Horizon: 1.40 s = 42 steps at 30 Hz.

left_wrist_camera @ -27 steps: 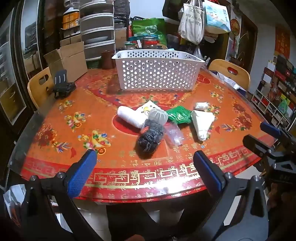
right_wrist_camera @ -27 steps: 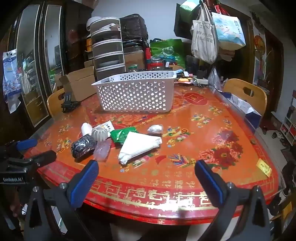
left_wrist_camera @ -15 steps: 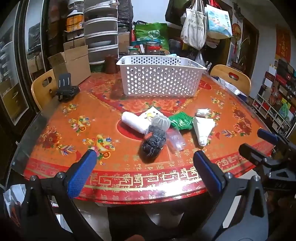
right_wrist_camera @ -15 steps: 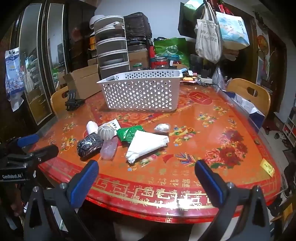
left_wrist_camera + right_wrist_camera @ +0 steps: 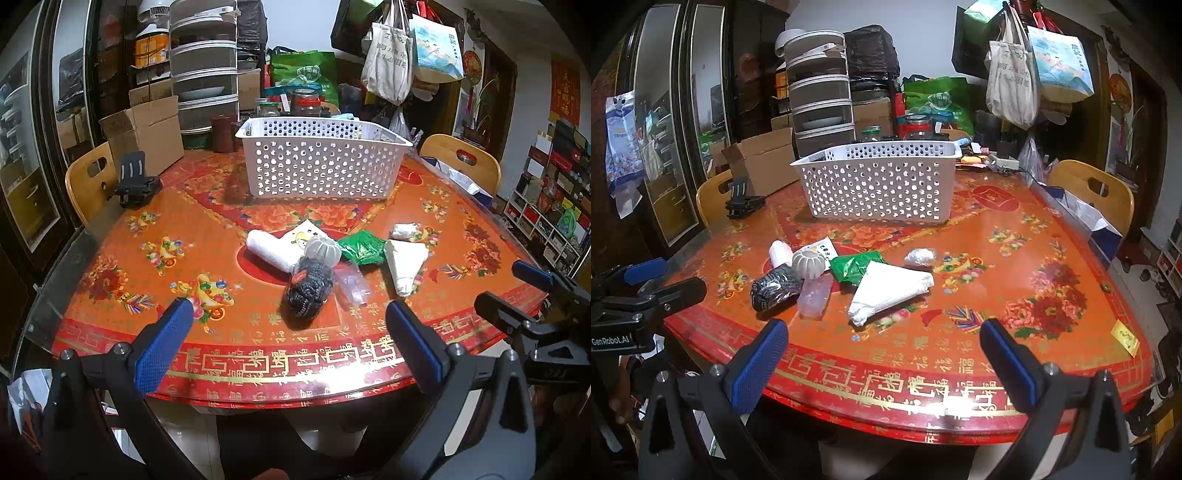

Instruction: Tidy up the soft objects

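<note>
Soft items lie in a cluster mid-table: a white rolled towel [image 5: 266, 249], a grey ribbed ball [image 5: 323, 251], a dark knit bundle [image 5: 309, 286], a clear pouch [image 5: 352, 282], a green packet [image 5: 362, 247], a folded white cloth [image 5: 404, 262] and a small white bundle [image 5: 404, 229]. A white perforated basket [image 5: 321, 162] stands behind them. My left gripper [image 5: 290, 347] is open and empty over the table's near edge, short of the dark bundle. My right gripper [image 5: 886, 363] is open and empty, short of the white cloth [image 5: 890, 290].
The round table has a red patterned top [image 5: 147, 266]. A black phone stand [image 5: 135, 182] and cardboard box [image 5: 147, 129] sit at the back left. Wooden chairs [image 5: 1097, 192] ring the table. Jars, bags and stacked trays crowd the far side.
Both grippers have moved slightly forward and up towards the table; the items sit a little closer in view. Both stay open and empty.
</note>
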### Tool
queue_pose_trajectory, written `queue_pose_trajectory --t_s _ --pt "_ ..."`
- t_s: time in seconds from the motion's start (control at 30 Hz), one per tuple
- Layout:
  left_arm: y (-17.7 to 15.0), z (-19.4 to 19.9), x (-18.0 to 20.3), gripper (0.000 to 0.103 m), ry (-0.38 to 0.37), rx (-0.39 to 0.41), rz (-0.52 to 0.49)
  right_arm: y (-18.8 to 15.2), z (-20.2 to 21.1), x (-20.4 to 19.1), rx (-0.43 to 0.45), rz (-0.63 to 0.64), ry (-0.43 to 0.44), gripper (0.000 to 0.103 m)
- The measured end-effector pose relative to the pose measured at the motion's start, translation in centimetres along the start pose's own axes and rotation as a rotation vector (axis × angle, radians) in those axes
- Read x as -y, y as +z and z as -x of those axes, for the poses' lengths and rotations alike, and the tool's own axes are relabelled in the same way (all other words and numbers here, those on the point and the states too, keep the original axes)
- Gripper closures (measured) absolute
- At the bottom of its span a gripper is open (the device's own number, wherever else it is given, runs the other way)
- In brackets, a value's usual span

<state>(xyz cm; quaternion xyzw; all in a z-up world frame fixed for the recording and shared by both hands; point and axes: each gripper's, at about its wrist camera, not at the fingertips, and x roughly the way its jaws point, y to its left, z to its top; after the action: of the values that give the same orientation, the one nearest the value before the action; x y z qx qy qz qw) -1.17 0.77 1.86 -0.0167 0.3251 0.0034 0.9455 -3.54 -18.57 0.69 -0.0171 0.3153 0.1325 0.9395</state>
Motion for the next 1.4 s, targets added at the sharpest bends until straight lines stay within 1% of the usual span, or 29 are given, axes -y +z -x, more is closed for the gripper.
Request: queue_pose_trajectory --t_s 1.4 --pt "0.22 0.75 -0.11 0.000 -0.011 0.010 0.001 0.10 0.23 -0.38 -0.004 0.008 0.008 0.000"
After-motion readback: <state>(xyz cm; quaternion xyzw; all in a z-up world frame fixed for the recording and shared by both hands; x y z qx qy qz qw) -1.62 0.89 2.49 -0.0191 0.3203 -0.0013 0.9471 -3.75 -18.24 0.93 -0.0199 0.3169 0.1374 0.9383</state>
